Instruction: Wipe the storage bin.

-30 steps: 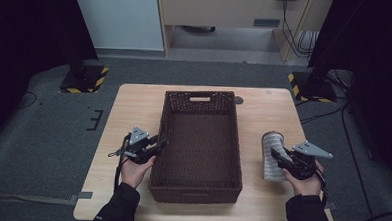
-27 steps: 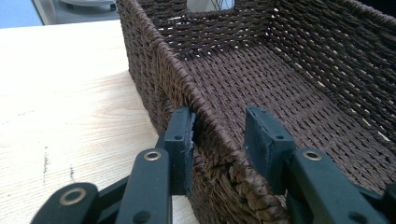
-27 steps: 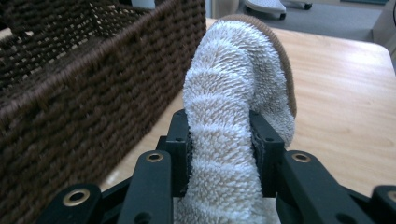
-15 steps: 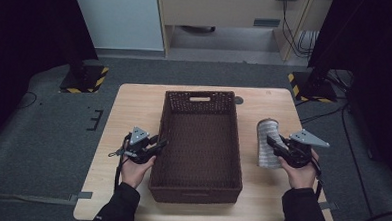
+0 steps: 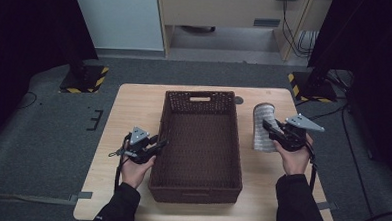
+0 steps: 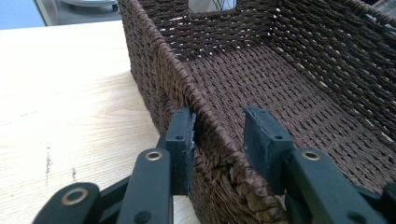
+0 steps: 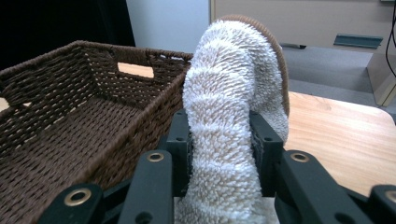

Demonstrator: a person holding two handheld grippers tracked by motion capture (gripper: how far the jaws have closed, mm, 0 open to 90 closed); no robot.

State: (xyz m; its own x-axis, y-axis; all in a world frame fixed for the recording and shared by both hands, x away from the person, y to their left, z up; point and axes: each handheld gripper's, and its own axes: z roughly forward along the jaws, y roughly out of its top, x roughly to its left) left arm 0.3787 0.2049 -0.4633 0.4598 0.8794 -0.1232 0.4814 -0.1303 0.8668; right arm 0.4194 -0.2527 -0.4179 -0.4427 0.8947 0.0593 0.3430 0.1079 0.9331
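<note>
My right hand-held gripper (image 5: 272, 130) pinches a fuzzy slipper (image 5: 263, 126) beside the wicker basket (image 5: 198, 140); my left hand-held gripper (image 5: 158, 145) straddles its wall, jaws parted, on the tabletop (image 5: 134, 108).

No readable text, label, brand, number or sign on anything here.

The left claw (image 6: 219, 140) hides the basket (image 6: 280, 84) wall between its jaws.

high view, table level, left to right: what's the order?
left gripper straddling the basket's left wall → wicker basket → fluffy striped slipper → right gripper clamped on the slipper, with the person's hand behind it.
</note>
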